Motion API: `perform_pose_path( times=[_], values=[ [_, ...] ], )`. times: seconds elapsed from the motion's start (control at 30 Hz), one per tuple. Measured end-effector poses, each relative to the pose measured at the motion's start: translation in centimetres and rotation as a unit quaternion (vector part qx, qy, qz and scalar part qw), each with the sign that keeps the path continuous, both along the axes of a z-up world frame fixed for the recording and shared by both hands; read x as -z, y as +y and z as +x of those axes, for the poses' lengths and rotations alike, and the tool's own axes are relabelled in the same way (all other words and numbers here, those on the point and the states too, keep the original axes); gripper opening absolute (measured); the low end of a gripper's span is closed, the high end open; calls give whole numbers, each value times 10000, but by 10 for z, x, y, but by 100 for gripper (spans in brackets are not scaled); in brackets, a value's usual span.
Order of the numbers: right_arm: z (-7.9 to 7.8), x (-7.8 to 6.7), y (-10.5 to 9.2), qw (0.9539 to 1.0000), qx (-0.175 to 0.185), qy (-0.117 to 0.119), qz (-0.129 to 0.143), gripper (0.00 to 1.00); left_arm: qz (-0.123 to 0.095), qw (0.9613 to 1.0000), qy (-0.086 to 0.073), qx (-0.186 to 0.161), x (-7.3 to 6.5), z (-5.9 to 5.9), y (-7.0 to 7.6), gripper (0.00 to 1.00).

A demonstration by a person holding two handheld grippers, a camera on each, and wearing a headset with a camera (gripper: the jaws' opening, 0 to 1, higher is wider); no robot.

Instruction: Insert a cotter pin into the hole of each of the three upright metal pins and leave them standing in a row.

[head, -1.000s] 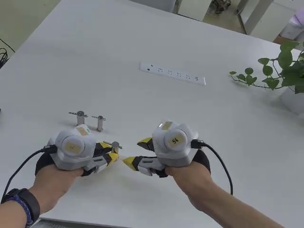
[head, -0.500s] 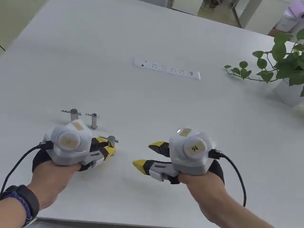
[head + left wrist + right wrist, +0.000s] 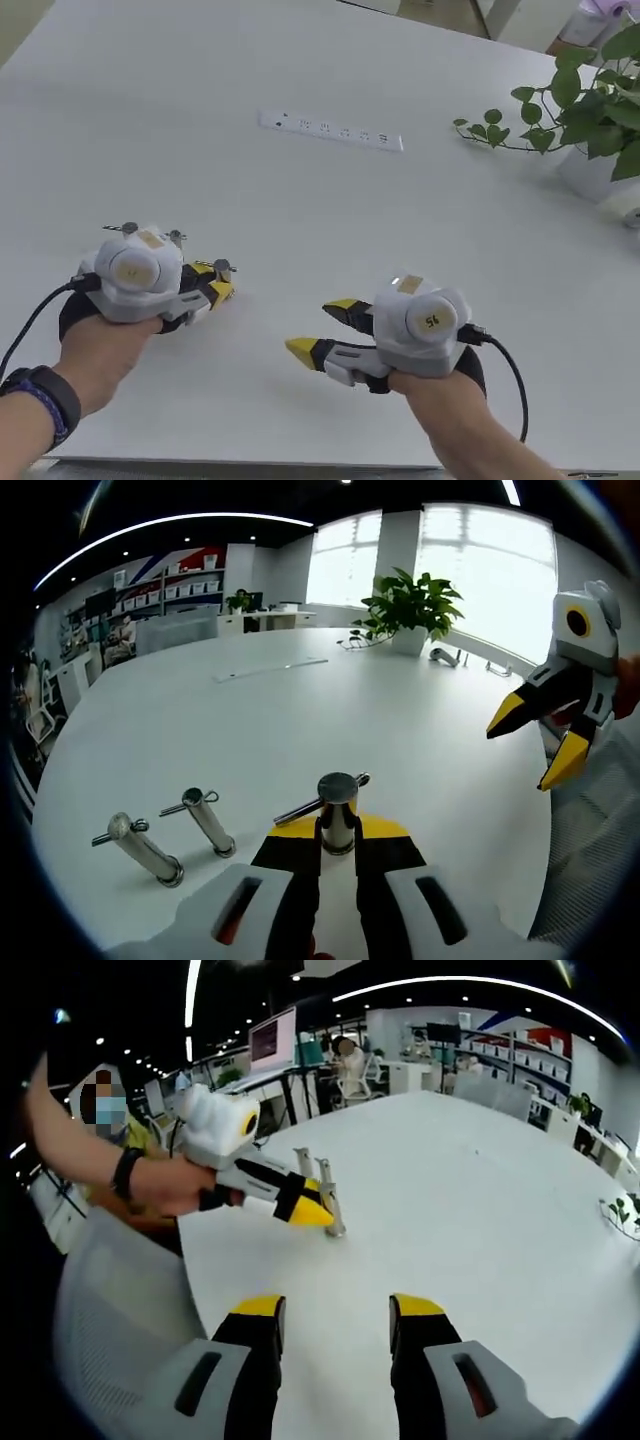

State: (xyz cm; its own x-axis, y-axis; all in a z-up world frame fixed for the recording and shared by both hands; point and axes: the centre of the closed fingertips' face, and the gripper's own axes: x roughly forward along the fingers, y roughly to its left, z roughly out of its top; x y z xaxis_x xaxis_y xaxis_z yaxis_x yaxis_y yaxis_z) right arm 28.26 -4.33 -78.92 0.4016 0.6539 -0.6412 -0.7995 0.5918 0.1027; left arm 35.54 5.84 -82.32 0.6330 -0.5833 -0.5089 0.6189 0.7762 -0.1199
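All three metal pins stand upright on the white table (image 3: 300,220), and each carries a cotter pin through the hole near its head. The nearest pin (image 3: 338,815) serves as the marker here. It stands between the yellow tips of the left gripper (image 3: 218,290), low on its shaft. The jaws seem clenched on it, though the tips hide the actual contact. Its cotter pin (image 3: 310,802) lies crosswise through the head, just above the jaw tips, roughly level.

The middle pin (image 3: 208,820) stands just beside the nearest pin, and the far pin (image 3: 143,845) is beyond that on the same line. Both are on the side away from the right gripper (image 3: 322,327). That gripper hangs well apart from the nearest pin on its other side, with its jaws spread and nothing between them.

The inserting looks finished, so the step in hand is likely the release. The relation that matters is this: the nearest pin's long axis is vertical, the left gripper reaches it level from the person's side, and the cotter pin overhangs the tips. Loosening the jaws and drawing straight back along the table would probably clear it. Lifting first risks catching the cotter pin and tipping the nearest pin toward its neighbour. The left gripper is the nearer one, and the right need not come in.
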Motion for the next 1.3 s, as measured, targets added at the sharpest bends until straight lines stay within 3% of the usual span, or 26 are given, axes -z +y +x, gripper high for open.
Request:
perform_pose_path(
  times=[0.53, 1.3],
  values=[
    [-6, -4, -32, 9994, 345, 58, 67, 44, 67, 9996, -23, -257, 2, 30, 2, 10],
    [-5, -2, -35, 9990, 424, 113, 109, 43, 218, 9985, -70, -488, 8, 42, 6, 10]
  ],
)
